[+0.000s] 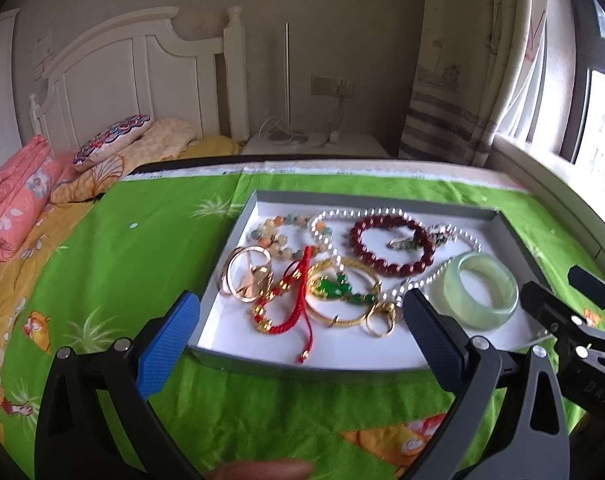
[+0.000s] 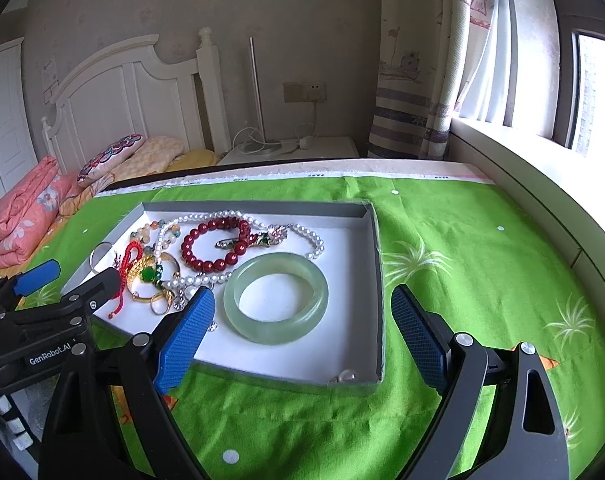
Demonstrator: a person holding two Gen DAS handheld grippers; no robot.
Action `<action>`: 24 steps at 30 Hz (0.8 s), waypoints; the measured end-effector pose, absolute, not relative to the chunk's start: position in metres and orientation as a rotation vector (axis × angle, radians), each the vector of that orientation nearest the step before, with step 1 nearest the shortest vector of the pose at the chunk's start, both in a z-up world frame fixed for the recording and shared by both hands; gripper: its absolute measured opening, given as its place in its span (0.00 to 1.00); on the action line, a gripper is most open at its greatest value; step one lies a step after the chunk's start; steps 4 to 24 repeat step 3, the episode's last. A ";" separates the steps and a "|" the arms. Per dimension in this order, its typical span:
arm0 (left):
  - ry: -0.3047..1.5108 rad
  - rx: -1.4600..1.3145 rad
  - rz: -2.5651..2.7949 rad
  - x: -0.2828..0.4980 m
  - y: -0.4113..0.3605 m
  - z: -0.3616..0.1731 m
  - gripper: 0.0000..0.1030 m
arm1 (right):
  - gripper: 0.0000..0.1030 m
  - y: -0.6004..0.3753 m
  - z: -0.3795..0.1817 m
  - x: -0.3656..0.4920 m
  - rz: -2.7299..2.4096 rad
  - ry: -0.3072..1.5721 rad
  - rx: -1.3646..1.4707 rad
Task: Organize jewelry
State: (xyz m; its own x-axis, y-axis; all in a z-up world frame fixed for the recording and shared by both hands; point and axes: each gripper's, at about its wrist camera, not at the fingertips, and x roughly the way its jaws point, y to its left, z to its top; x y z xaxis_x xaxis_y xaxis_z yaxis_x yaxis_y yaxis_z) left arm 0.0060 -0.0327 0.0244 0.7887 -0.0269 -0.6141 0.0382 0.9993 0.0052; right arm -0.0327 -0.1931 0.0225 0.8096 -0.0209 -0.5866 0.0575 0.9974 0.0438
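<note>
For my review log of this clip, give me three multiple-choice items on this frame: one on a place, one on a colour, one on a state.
1. Where does the jade bangle lie?
A. on the green cloth
B. in the grey tray
C. on the bed

2. What colour is the round-bead bracelet?
A. dark red
B. blue
C. black

3. How is the right gripper?
A. shut on the bangle
B. shut, empty
C. open, empty

Key: B, the bangle rests on the tray's white floor; A, its beads are deep red; C, the jaws stand wide apart, holding nothing.
</note>
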 end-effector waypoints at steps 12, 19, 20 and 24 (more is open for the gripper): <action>0.696 0.040 -0.034 -0.002 -0.025 0.030 0.98 | 0.84 -0.192 0.024 -0.043 -0.018 0.666 0.059; 0.696 0.040 -0.034 -0.002 -0.025 0.030 0.98 | 0.84 -0.192 0.024 -0.043 -0.018 0.666 0.059; 0.696 0.040 -0.034 -0.002 -0.025 0.030 0.98 | 0.84 -0.192 0.024 -0.043 -0.018 0.666 0.059; 0.696 0.040 -0.034 -0.002 -0.025 0.030 0.98 | 0.84 -0.192 0.024 -0.043 -0.018 0.666 0.059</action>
